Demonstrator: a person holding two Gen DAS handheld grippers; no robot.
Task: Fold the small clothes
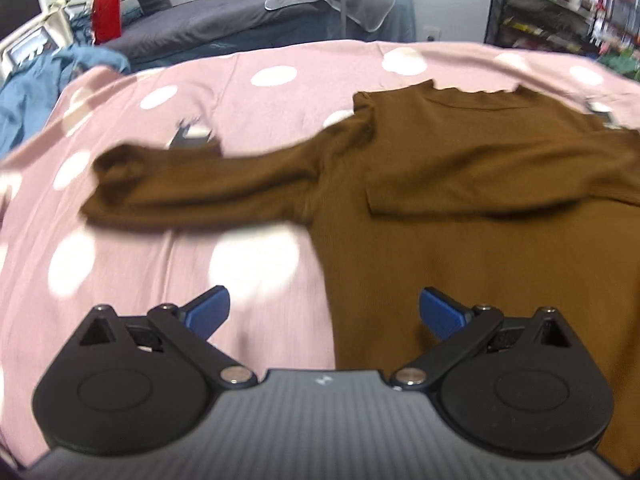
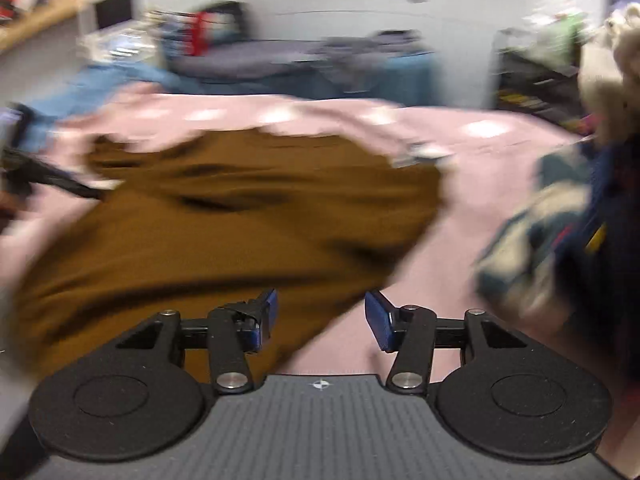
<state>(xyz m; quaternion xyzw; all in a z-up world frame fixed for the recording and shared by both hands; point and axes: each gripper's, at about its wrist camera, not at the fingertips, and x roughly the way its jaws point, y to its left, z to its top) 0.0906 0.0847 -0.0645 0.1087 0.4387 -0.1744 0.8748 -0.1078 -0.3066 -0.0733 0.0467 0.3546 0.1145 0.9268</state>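
One sleeve folded over brown top; other still out. Both hand-held grippers apart, holding nothing.

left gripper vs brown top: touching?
Apart. The left wrist view shows the left gripper with jaws open and empty; the brown top lies flat on the pink dotted sheet beyond, with no fabric between the pads.

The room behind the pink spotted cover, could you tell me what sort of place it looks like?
Probably a lived-in bedroom or workroom: a brown top lies on the pink spotted cover, with a grey-covered bed and cluttered shelves behind.
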